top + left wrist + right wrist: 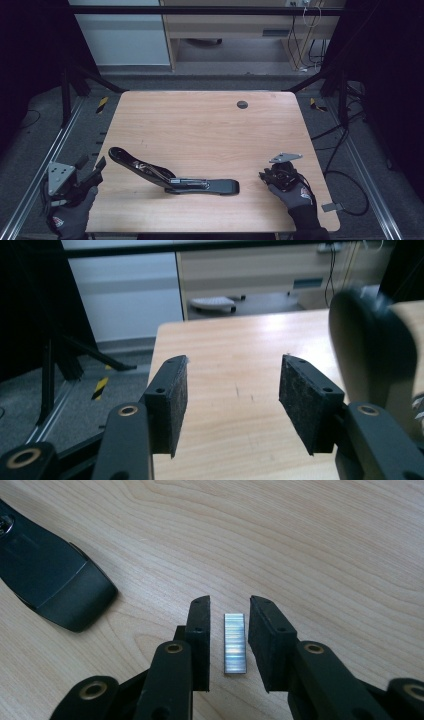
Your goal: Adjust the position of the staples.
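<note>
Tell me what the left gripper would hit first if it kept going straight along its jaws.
Probably nothing soon: between the open pads of the left gripper lies bare table. The raised black stapler arm stands just right of that line, so it might graze it; depth is unclear.

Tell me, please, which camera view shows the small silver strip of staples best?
The right gripper view: the small silver strip of staples lies flat on the wooden table between the right gripper's open jaws, apart from both pads. The high view hides it behind that gripper.
</note>
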The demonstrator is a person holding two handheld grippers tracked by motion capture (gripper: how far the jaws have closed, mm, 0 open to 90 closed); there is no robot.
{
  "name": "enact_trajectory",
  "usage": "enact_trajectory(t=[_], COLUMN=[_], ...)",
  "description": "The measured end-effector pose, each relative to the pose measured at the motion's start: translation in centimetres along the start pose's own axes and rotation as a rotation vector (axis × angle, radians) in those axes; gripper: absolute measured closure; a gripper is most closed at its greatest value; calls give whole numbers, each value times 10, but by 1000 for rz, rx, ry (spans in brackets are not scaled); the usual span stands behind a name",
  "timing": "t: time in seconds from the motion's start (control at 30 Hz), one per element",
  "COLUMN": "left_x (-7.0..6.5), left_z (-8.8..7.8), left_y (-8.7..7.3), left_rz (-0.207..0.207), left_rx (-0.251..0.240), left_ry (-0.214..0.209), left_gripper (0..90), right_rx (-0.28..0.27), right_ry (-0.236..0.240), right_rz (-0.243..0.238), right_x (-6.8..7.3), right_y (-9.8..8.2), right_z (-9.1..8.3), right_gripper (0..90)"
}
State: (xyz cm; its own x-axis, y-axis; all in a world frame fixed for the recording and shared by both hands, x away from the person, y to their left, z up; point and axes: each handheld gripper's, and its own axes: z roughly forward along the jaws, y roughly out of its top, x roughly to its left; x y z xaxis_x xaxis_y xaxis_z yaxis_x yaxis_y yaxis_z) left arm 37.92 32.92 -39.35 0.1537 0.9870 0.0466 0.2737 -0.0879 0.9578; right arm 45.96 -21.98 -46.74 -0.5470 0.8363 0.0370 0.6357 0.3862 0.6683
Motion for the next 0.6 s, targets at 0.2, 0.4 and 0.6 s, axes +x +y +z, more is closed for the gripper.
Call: enact_trajectory(t=[0.2,0.4,0.6], left_x=[-3,-4,-4], left_z=[14,22,30], left_y=[-20,-36,-53], left_rz=[24,35,55], left_rx=[81,131,174], left_ry=[7,2,-8], left_gripper=[445,449,491], right_rx=[22,55,95], right_ry=[-2,-6,-9], right_rz=[-5,-15,-5], right_x=[0,-1,-2], right_y=[3,3,3], right_z=[-1,4,11], right_gripper=[727,727,733])
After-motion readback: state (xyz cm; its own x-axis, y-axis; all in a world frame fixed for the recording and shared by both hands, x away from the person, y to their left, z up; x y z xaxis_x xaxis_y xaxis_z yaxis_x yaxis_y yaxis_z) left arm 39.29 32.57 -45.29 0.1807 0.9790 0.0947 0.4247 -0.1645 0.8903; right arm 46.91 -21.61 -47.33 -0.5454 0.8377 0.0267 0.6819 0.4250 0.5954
